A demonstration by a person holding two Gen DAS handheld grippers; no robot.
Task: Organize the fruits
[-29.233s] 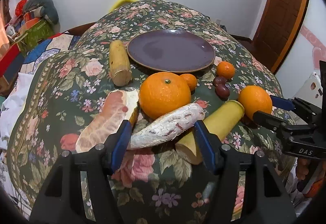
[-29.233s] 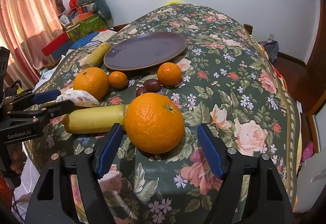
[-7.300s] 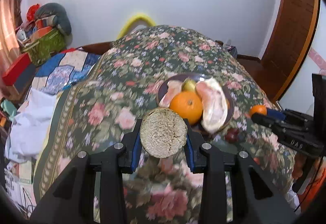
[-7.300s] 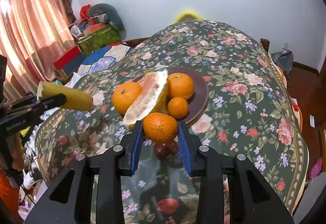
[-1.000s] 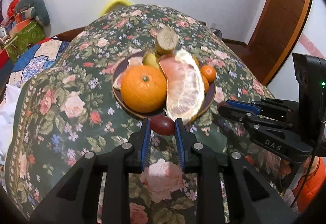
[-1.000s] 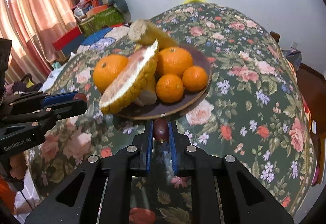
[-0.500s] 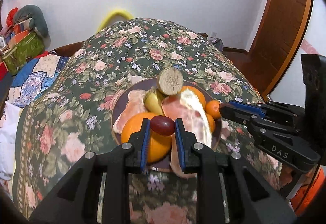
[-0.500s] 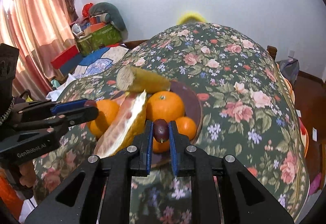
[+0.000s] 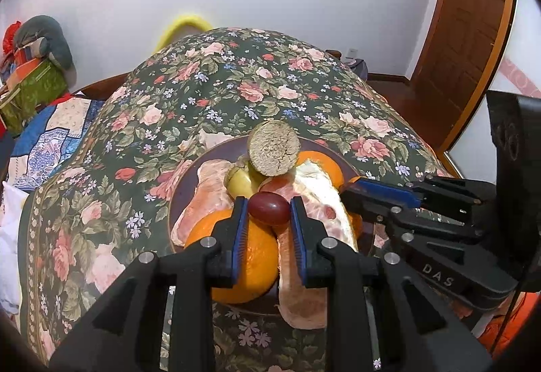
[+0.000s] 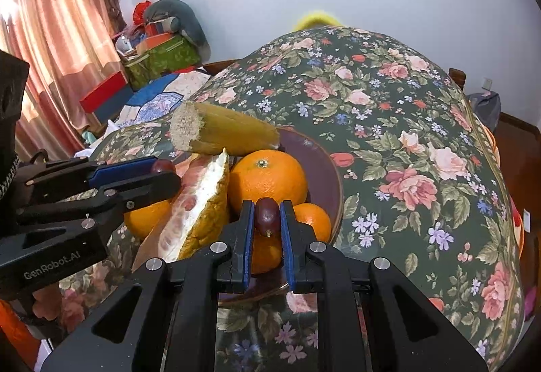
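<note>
A dark purple plate (image 9: 189,176) (image 10: 321,169) on the floral tablecloth holds a pile of fruit: a big orange (image 9: 250,257), a second orange (image 10: 267,179), small tangerines (image 10: 314,220), pomelo wedges (image 9: 318,206) (image 10: 199,203) and a yellow sugarcane stick (image 9: 273,153) (image 10: 223,132) on top. My left gripper (image 9: 268,213) is shut on a dark red grape (image 9: 269,212), held above the big orange and pomelo. My right gripper (image 10: 266,220) is shut on another dark grape (image 10: 267,216), held above the tangerines at the plate's near right.
The two grippers are close together over the plate; the right gripper (image 9: 405,199) shows in the left wrist view, the left gripper (image 10: 101,182) in the right wrist view. Cushions and boxes (image 10: 162,44) lie left; a wooden door (image 9: 466,34) is right.
Both grippers have risen from the tablecloth with their grapes and moved forward over the plate, drawing nearer to the fruit pile.
</note>
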